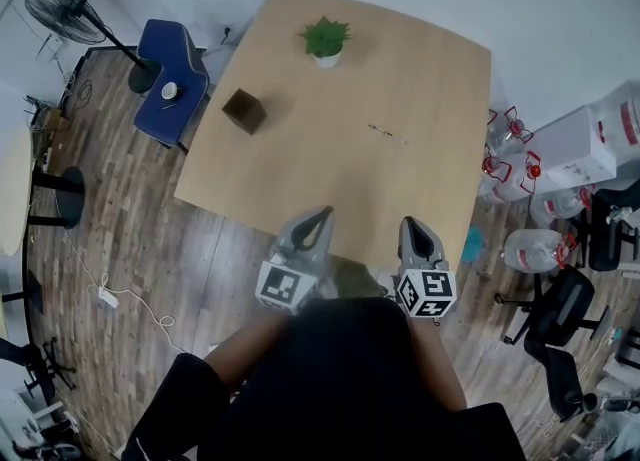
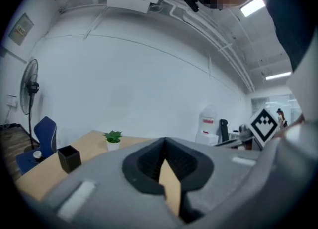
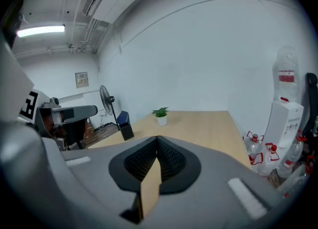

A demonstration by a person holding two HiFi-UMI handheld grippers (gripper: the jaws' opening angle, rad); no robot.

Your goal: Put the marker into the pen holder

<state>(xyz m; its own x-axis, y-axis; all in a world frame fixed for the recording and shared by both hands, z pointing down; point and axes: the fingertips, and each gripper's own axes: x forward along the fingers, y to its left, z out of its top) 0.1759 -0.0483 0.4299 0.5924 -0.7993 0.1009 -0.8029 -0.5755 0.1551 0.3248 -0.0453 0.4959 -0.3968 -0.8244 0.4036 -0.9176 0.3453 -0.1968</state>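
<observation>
A thin marker (image 1: 385,132) lies on the wooden table (image 1: 420,179), right of the middle. The black square pen holder (image 1: 244,110) stands near the table's left edge; it also shows as a black box in the left gripper view (image 2: 68,157) and the right gripper view (image 3: 127,132). My left gripper (image 1: 314,219) and right gripper (image 1: 416,227) hover side by side over the table's near edge, well short of the marker. Both are shut with nothing between the jaws, as the left gripper (image 2: 165,146) and right gripper (image 3: 157,141) show in their own views. Neither gripper view shows the marker.
A small potted plant (image 1: 326,39) stands at the table's far side. A blue chair (image 1: 170,79) and a standing fan (image 1: 70,9) are left of the table. Water bottles (image 1: 510,164) and black office chairs (image 1: 560,319) crowd the floor on the right.
</observation>
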